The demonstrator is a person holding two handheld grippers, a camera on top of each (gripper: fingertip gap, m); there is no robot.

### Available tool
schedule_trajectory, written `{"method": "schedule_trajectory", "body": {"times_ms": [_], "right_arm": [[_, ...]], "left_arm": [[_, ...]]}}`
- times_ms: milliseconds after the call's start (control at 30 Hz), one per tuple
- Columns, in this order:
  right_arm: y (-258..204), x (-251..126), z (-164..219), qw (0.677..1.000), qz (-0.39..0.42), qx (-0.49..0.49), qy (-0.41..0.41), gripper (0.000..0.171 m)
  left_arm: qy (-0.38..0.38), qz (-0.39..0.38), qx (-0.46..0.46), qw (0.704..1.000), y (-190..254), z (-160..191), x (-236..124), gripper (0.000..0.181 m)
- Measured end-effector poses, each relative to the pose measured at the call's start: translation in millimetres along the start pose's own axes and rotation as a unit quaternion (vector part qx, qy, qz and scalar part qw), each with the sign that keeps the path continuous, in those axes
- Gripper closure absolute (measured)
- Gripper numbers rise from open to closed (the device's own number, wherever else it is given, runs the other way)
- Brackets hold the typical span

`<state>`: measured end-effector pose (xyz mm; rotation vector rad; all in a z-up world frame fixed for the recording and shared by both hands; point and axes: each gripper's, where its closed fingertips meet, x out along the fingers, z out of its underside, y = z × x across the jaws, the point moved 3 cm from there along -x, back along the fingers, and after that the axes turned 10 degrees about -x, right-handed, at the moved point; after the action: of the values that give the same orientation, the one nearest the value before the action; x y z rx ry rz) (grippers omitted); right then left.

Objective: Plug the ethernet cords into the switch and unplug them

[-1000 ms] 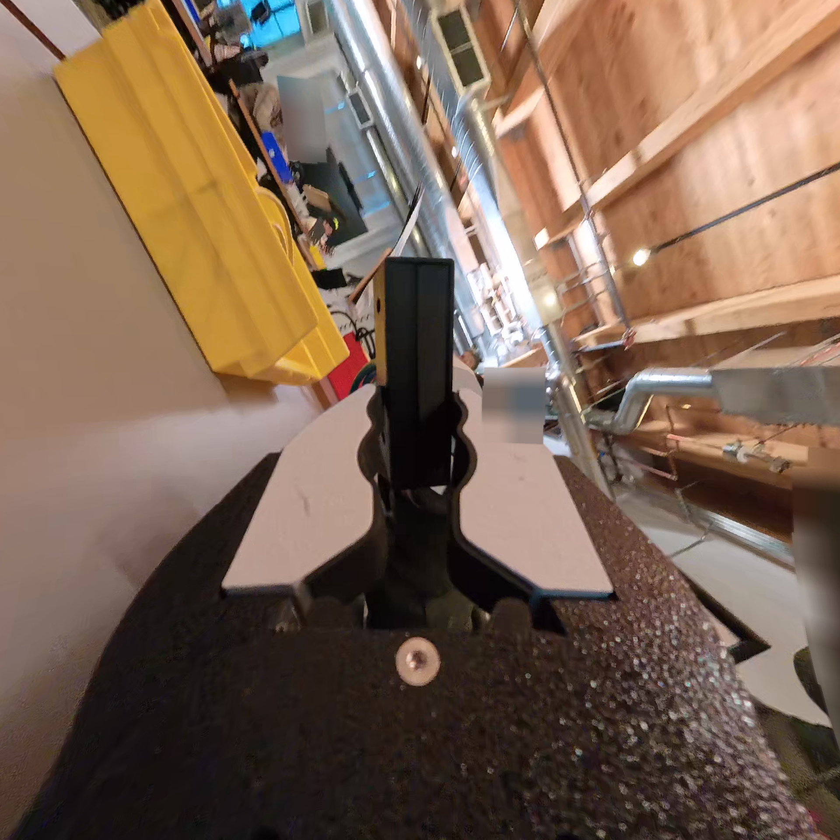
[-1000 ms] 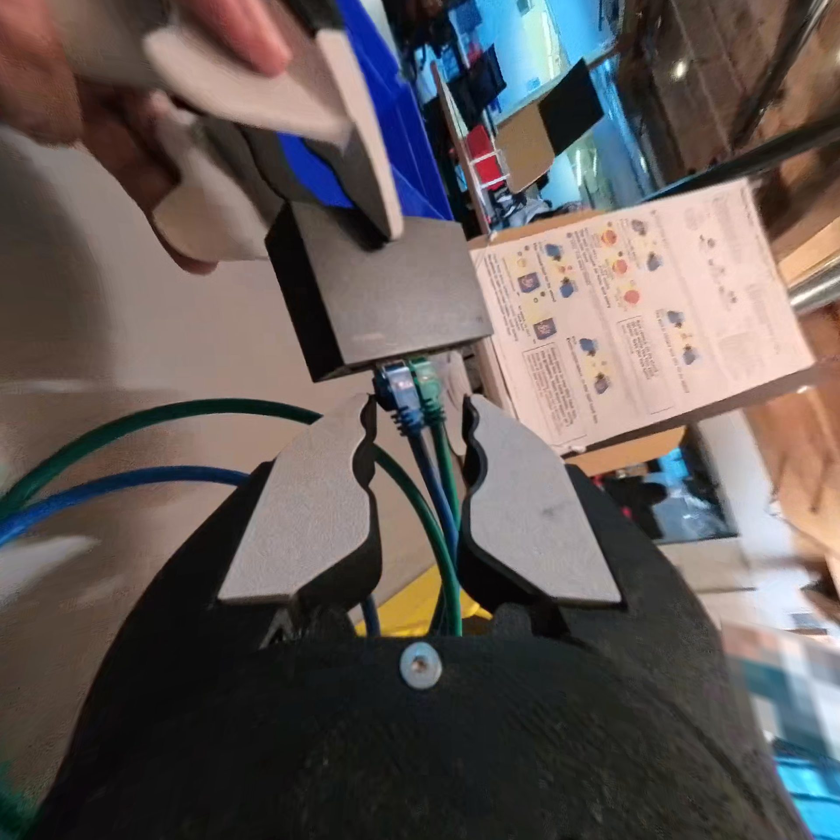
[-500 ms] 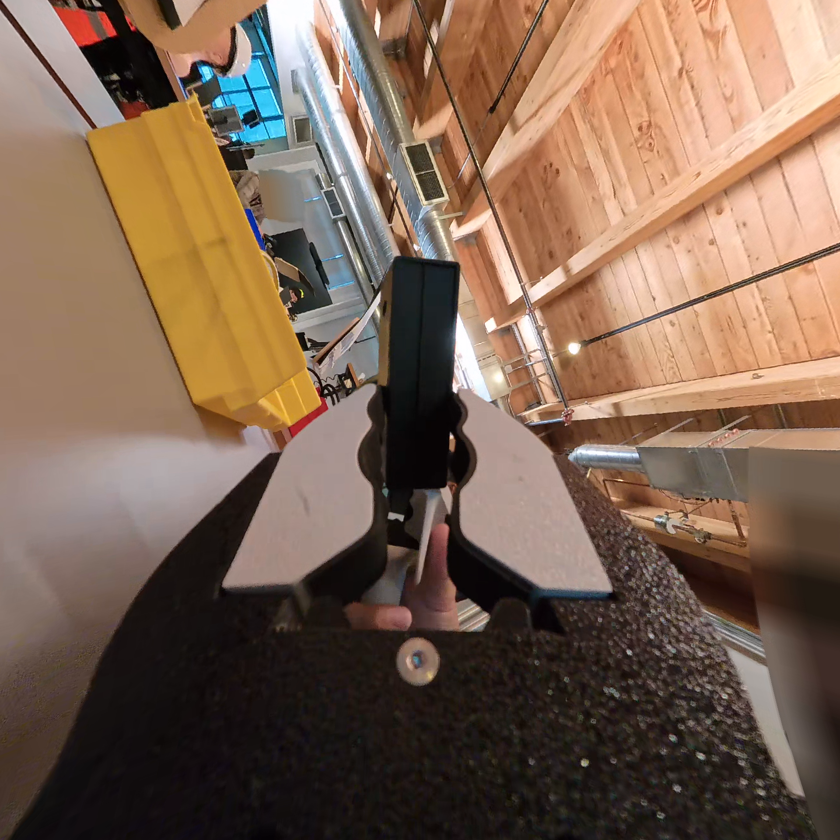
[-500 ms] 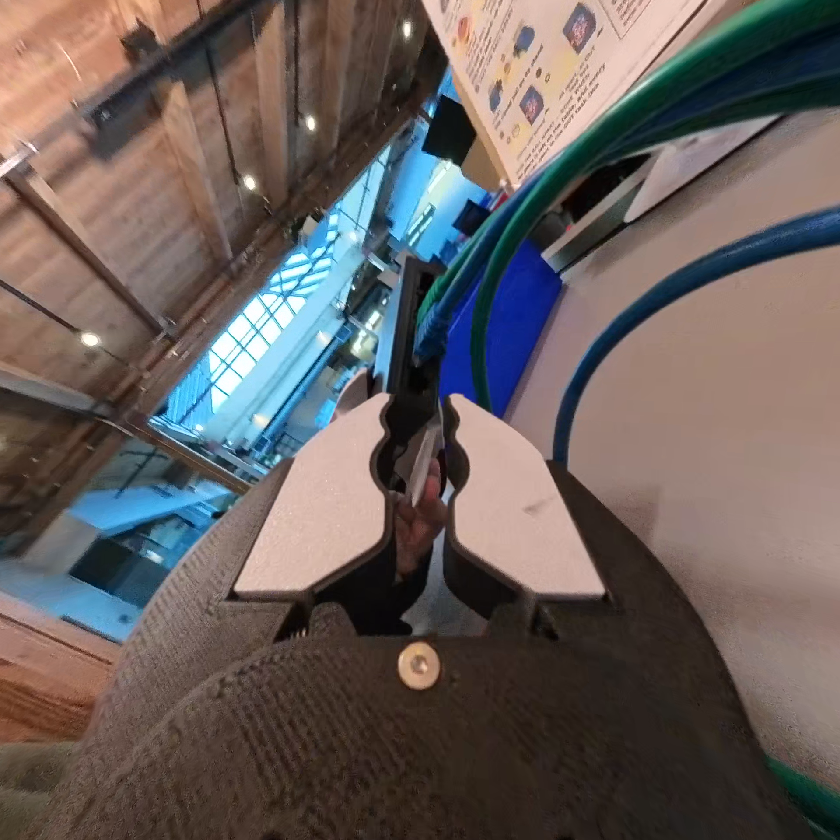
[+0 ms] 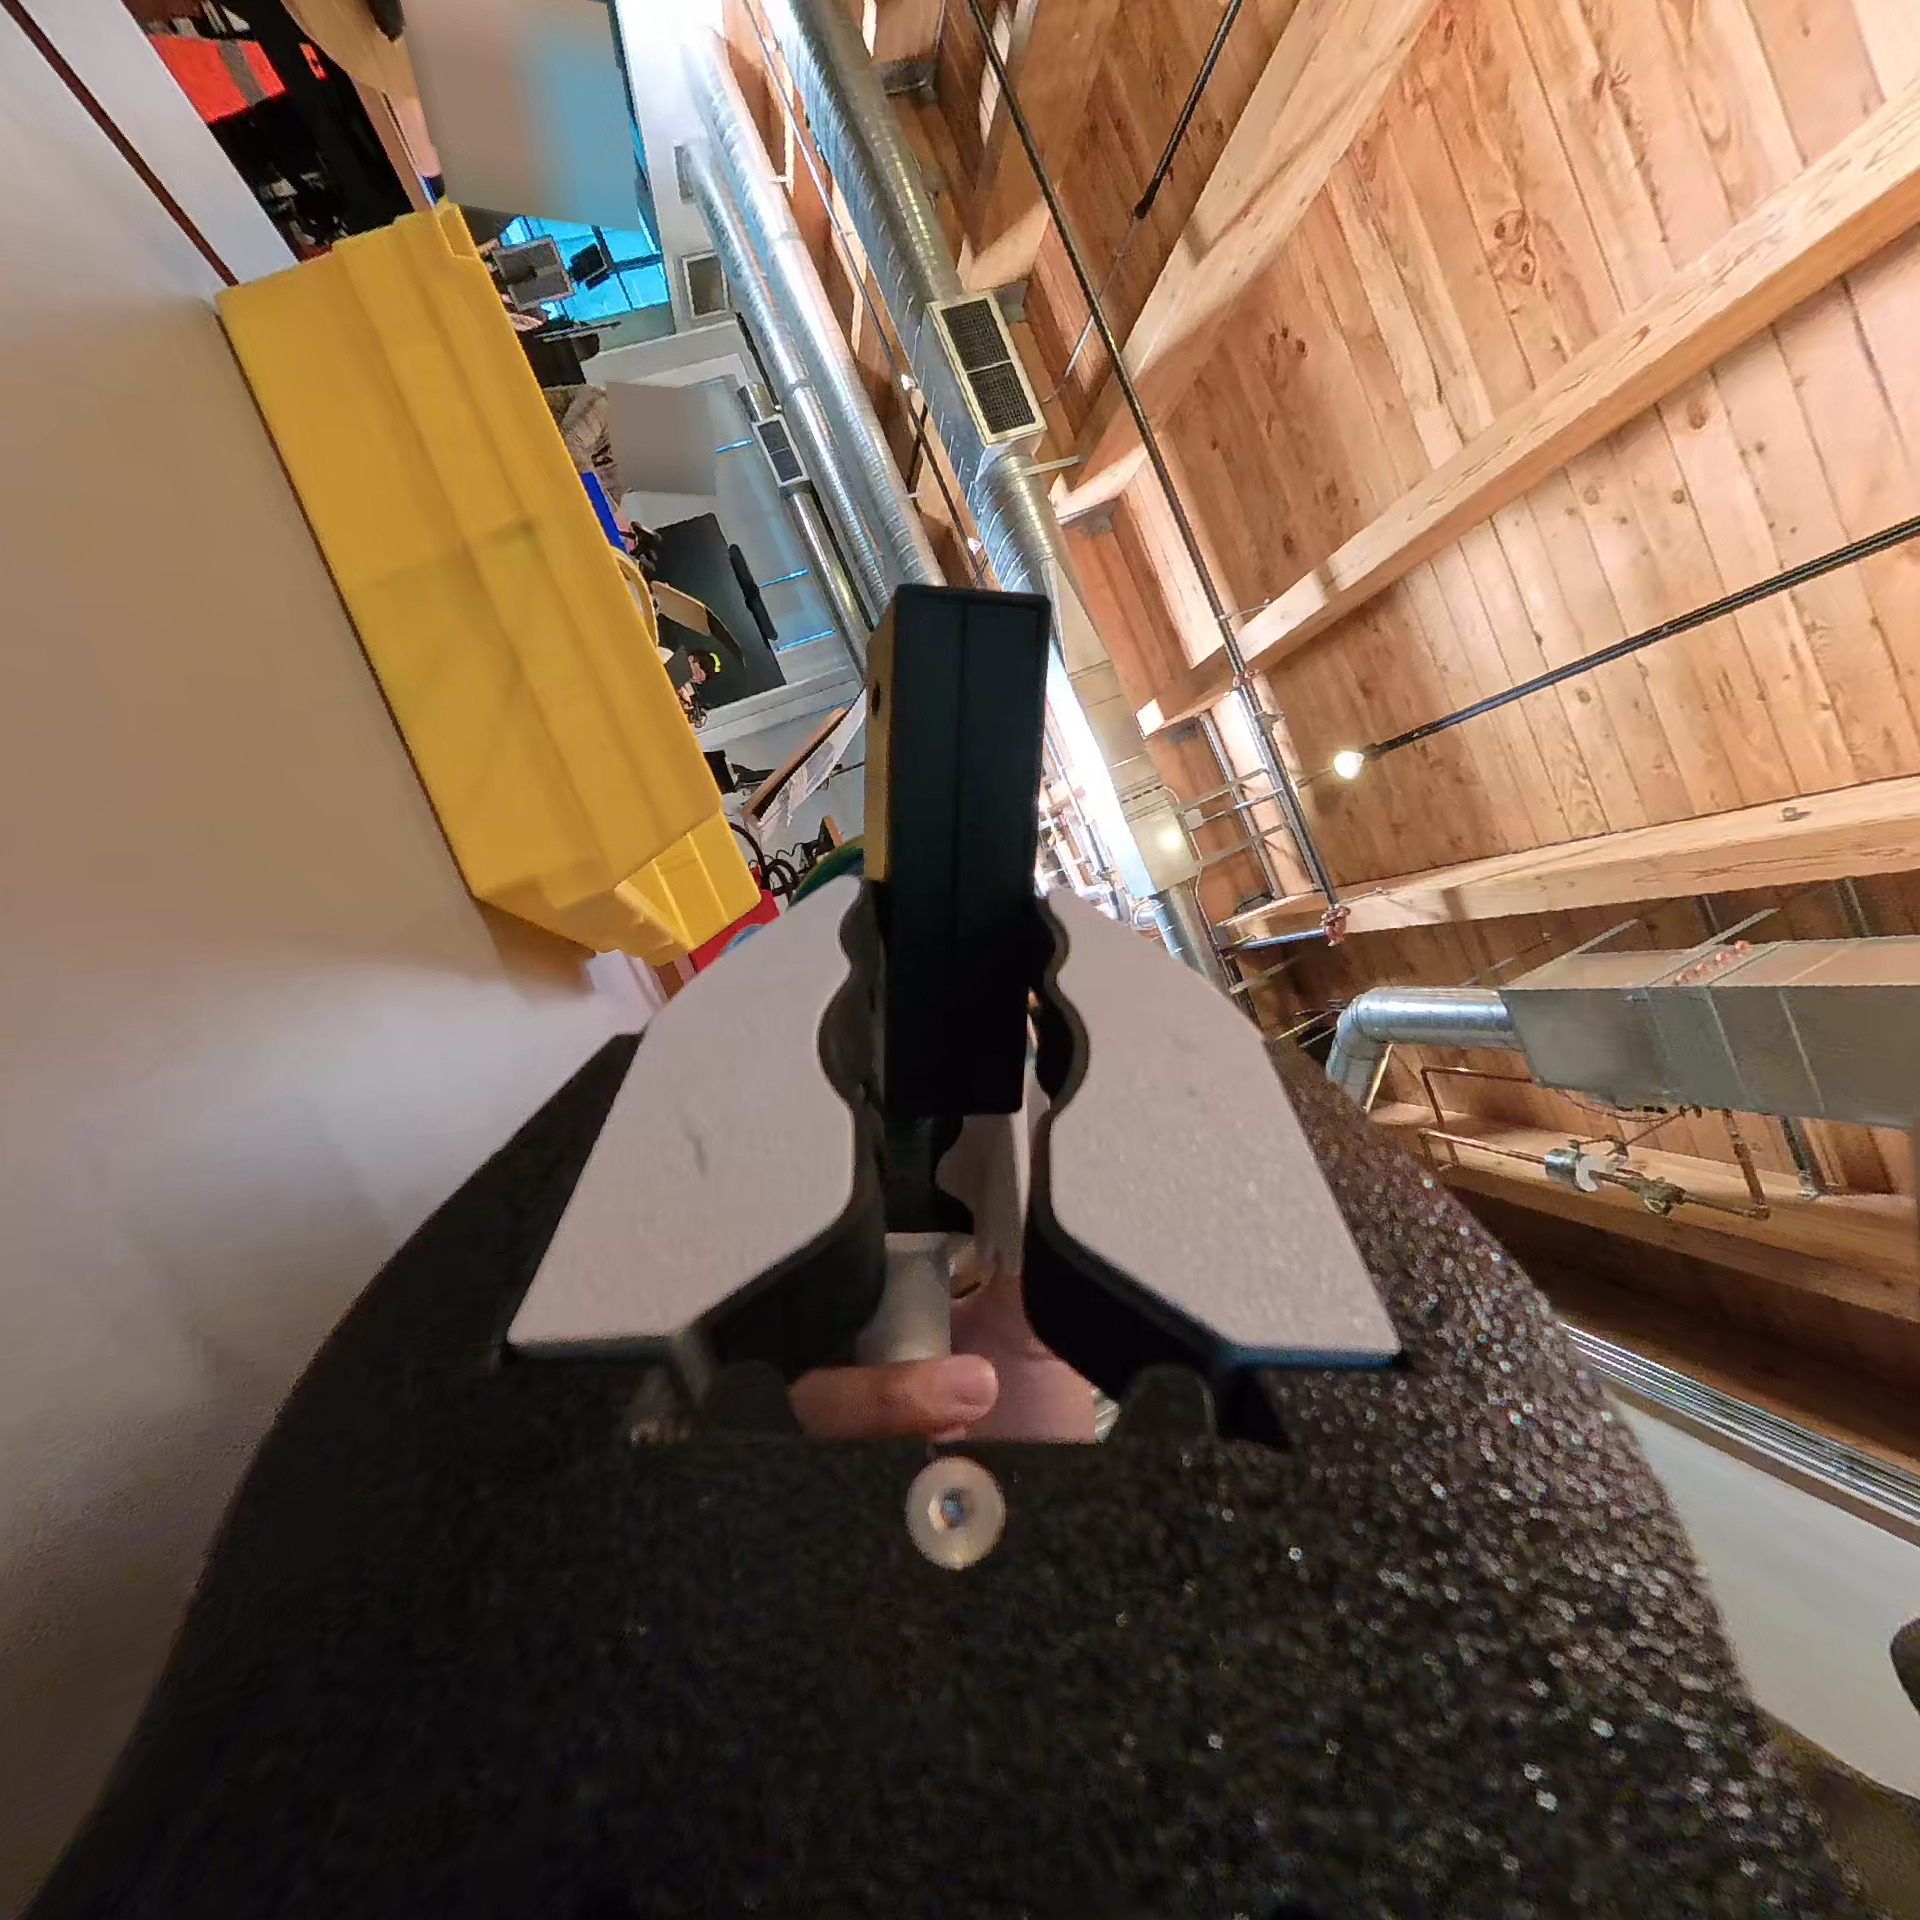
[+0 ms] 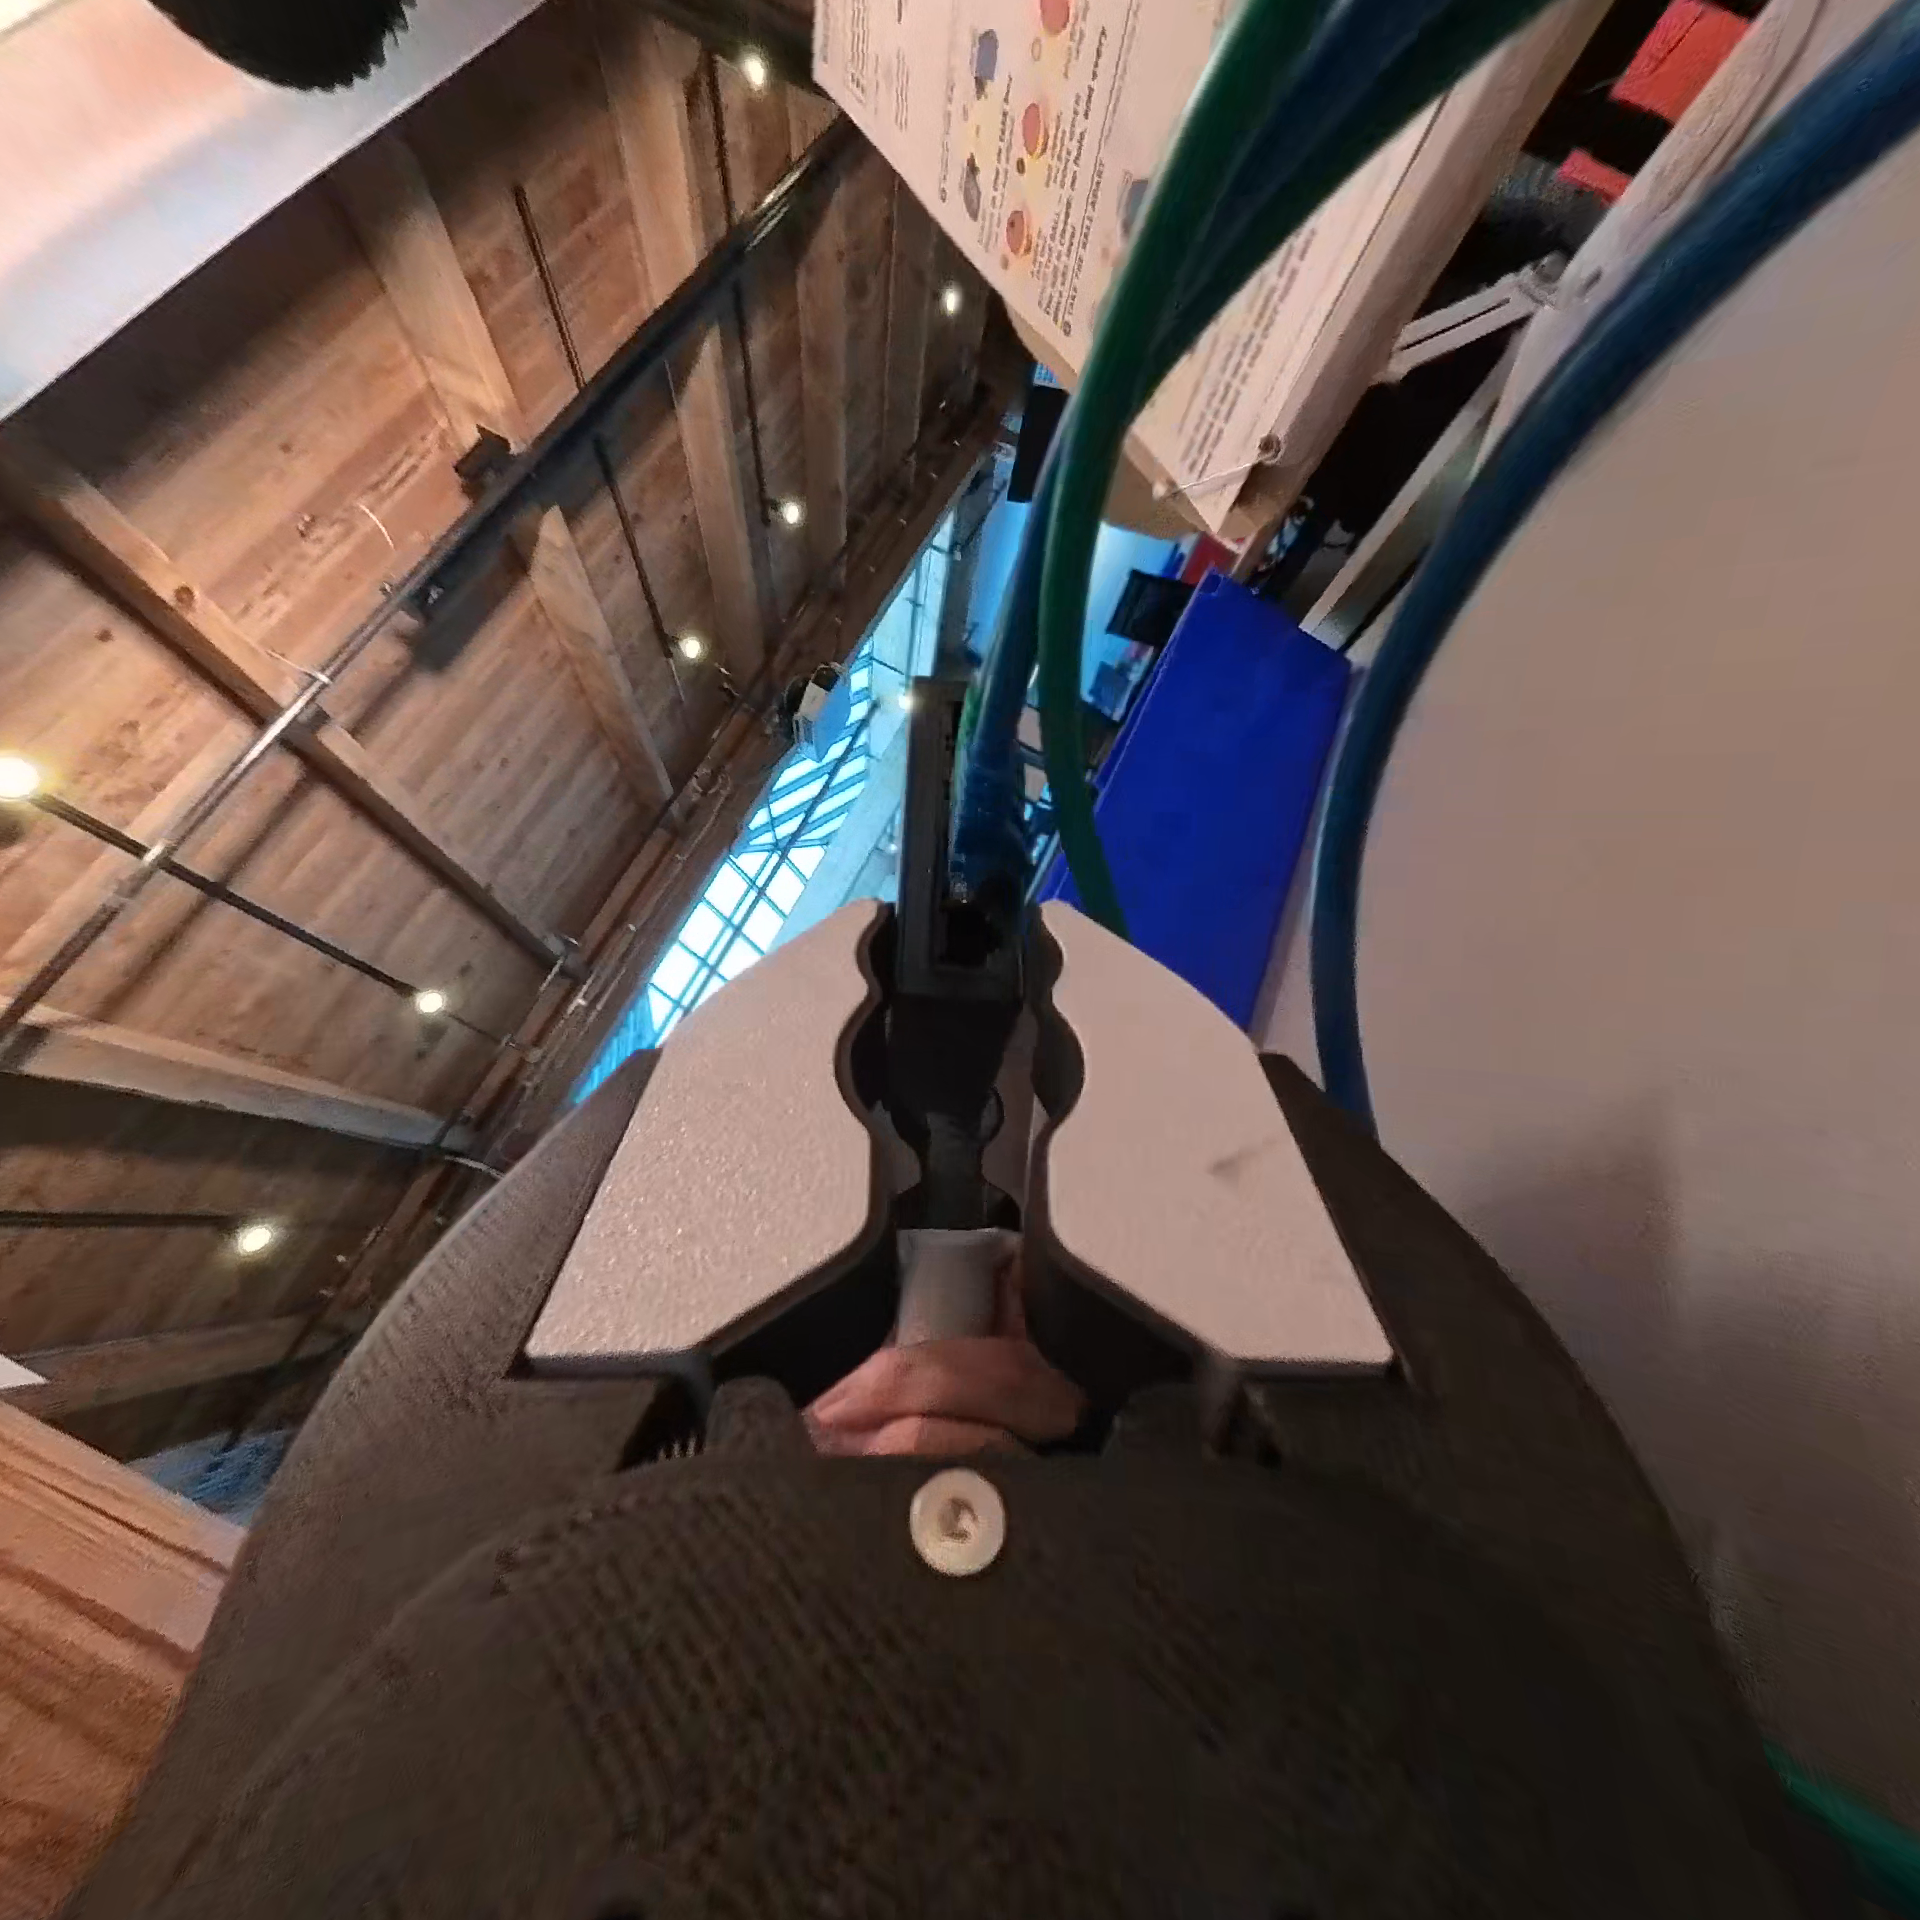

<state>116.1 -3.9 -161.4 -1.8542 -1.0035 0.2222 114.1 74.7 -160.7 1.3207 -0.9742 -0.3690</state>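
Your left gripper (image 5: 956, 1039) pinches the black switch (image 5: 961, 831) edge-on. A second ago your right gripper (image 6: 956, 997) hung spread behind the plugs; now its jaws close on the switch's port end. Beyond, the blue cord (image 6: 987, 790) sits plugged, the green cord (image 6: 1070, 665) alongside, so unplugging remains.

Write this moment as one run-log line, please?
left gripper: shut on switch | right gripper: shut on switch's other end | blue cord: plugged | green cord: nearby
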Motion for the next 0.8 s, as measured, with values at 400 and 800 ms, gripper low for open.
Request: {"method": "schedule_trajectory", "body": {"times_ms": [400,800], "right_arm": [[12,-6,-7,0.999,0.013,0.018,0.027,0.159],[15,-4,-5,0.998,0.013,0.052,0.037,0.156]], "left_arm": [[-0.011,-0.017,0.014,1.0,-8,10,4,0.155],[-0.021,-0.034,0.037,0.999,-10,10,2,0.155]]}}
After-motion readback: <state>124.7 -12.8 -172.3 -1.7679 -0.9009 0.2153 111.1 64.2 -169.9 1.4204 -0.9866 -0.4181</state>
